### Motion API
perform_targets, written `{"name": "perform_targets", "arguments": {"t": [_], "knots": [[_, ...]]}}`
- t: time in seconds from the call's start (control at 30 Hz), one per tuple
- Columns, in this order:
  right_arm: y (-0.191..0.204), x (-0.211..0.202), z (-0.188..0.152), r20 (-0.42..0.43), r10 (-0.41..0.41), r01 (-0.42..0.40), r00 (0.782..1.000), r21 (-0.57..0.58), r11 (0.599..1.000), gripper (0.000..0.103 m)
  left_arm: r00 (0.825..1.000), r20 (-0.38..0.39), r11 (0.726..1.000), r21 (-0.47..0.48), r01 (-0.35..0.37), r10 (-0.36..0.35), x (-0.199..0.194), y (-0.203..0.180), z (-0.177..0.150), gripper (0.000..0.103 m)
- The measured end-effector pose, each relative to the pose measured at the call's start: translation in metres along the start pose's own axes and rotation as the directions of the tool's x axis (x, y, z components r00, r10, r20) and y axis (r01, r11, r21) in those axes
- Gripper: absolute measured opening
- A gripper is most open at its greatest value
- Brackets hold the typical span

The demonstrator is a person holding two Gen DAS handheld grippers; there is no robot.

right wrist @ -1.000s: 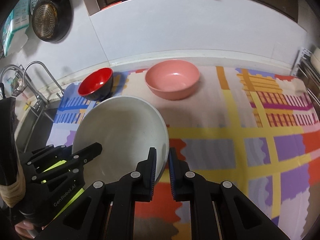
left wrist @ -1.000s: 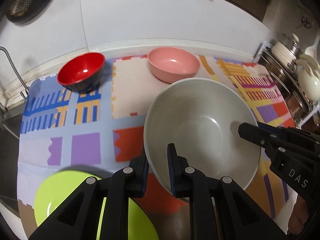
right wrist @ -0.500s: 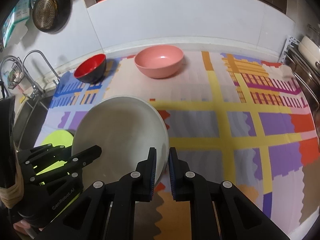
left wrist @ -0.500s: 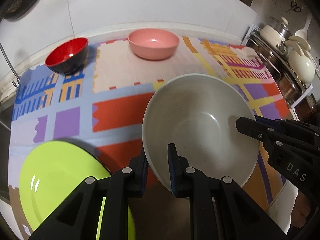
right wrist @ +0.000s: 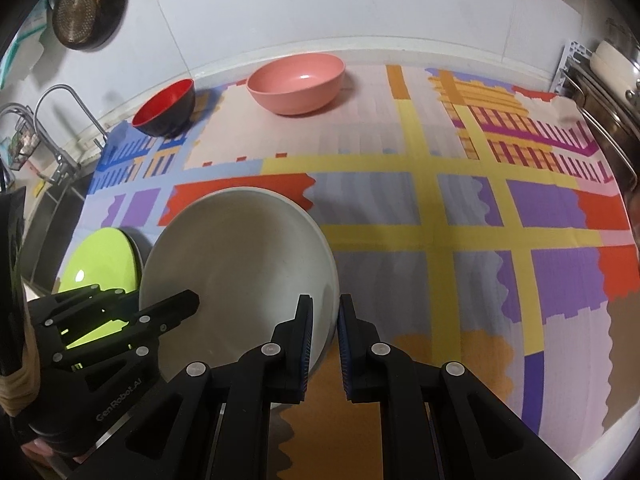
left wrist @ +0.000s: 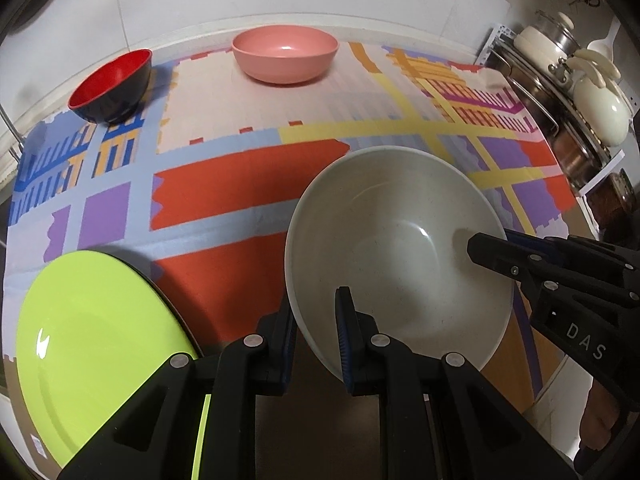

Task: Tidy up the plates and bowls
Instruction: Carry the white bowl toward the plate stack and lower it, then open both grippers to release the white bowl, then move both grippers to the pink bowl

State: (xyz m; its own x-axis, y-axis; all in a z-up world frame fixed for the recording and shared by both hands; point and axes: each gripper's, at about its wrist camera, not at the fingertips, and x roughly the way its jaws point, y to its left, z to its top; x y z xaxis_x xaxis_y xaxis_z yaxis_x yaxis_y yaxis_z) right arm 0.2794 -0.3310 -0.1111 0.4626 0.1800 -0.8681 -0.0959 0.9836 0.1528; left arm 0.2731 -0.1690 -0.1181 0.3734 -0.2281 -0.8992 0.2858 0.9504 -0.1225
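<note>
The white bowl (left wrist: 400, 256) is wide and deep, off-white with fine dark speckles and a smooth, faintly glossy inside. It is tilted and held between the two tools above the near part of the patterned mat (left wrist: 224, 196); whether its base touches the mat is hard to tell.

The left gripper (left wrist: 316, 332) is clamped on the bowl's near-left rim, one finger inside the bowl and one outside. The right gripper (right wrist: 323, 332) pinches the opposite rim the same way, its blue pads on either side of the wall.

Just left of the bowl a lime-green plate (left wrist: 92, 344) lies at the mat's near-left corner. At the far edge, well apart from the bowl, stand a pink bowl (left wrist: 285, 54) and, to its left, a smaller red bowl (left wrist: 112, 86) with a black outside.
</note>
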Motion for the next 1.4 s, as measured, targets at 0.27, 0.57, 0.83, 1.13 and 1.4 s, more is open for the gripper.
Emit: {"name": "perform_targets", "arguments": {"t": [0.27, 0.57, 0.83, 1.13, 1.4], "knots": [[-0.005, 0.002, -0.003, -0.012, 0.000, 0.000, 1.000, 0.009, 1.000, 0.014, 1.000, -0.026, 1.000, 0.002, 0.000, 0.000, 0.007, -0.006, -0.001, 0.019], [-0.008, 0.006, -0.004, -0.027, 0.010, -0.009, 1.000, 0.025, 1.000, 0.017, 0.999, -0.045, 1.000, -0.002, 0.009, -0.009, 0.012, -0.006, -0.001, 0.021], [-0.011, 0.011, -0.005, -0.050, 0.028, -0.026, 0.998, 0.032, 0.999, 0.021, 0.999, -0.043, 1.000, 0.004, 0.022, -0.022, 0.012, -0.008, 0.000, 0.033], [-0.009, 0.005, -0.004, -0.014, -0.009, 0.010, 1.000, 0.017, 1.000, 0.034, 0.999, 0.029, 0.999, -0.020, -0.036, 0.037, -0.004, 0.002, 0.004, 0.052], [-0.004, -0.006, 0.006, 0.038, -0.029, 0.029, 0.999, -0.006, 1.000, 0.034, 0.992, 0.110, 0.998, -0.011, -0.061, 0.062, -0.026, 0.010, 0.021, 0.054]]}}
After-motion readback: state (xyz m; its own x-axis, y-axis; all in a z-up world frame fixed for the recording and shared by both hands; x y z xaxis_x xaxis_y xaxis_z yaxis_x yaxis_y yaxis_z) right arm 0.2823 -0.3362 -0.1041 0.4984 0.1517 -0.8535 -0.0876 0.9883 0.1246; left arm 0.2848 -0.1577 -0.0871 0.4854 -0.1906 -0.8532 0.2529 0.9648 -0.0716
